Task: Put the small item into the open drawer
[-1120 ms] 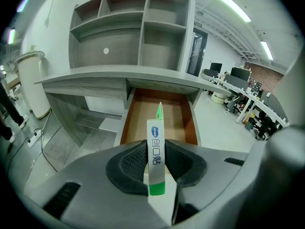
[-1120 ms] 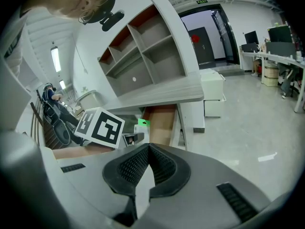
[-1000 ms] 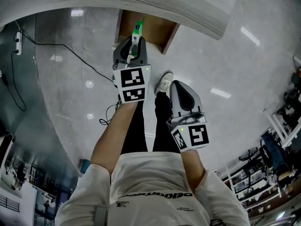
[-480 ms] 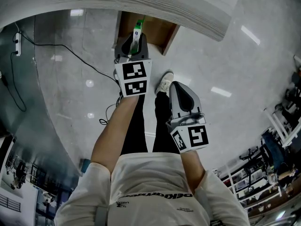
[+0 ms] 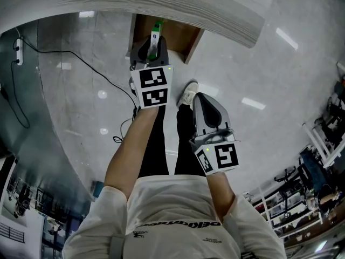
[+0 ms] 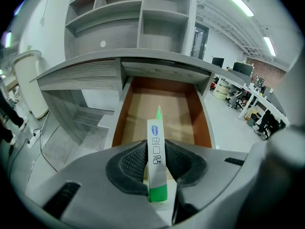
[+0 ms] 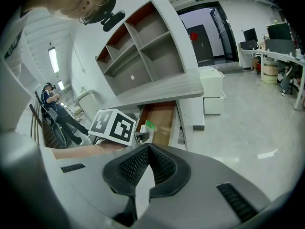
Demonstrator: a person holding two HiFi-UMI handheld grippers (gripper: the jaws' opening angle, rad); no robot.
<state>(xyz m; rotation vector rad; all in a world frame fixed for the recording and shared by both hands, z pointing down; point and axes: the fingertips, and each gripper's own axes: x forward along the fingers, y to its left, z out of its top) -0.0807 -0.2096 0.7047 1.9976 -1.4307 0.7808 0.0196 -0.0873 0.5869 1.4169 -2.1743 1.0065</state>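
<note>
My left gripper point(image 5: 153, 52) point(image 6: 157, 152) is shut on a slim white box with green ends point(image 5: 156, 35) point(image 6: 156, 144). The box stands on edge between the pads, and its far tip reaches over the front of the open wooden drawer point(image 5: 178, 35) point(image 6: 141, 108) under the grey desk. From the right gripper view, the box's green tip point(image 7: 149, 125) shows beside the left gripper's marker cube point(image 7: 114, 126), just before the drawer point(image 7: 162, 118). My right gripper point(image 5: 200, 98) point(image 7: 148, 150) hangs lower right over the floor, shut and holding nothing.
The grey desk top point(image 5: 161, 4) overhangs the drawer, with open shelves point(image 6: 143, 13) above it. A black cable point(image 5: 81, 63) and a power strip point(image 5: 20, 47) lie on the floor at left. My shoe point(image 5: 187, 95) stands below the drawer. A white cabinet point(image 7: 212, 97) sits right of the desk.
My left gripper has edged a little forward toward the drawer, still holding the box. The right gripper has kept still.
</note>
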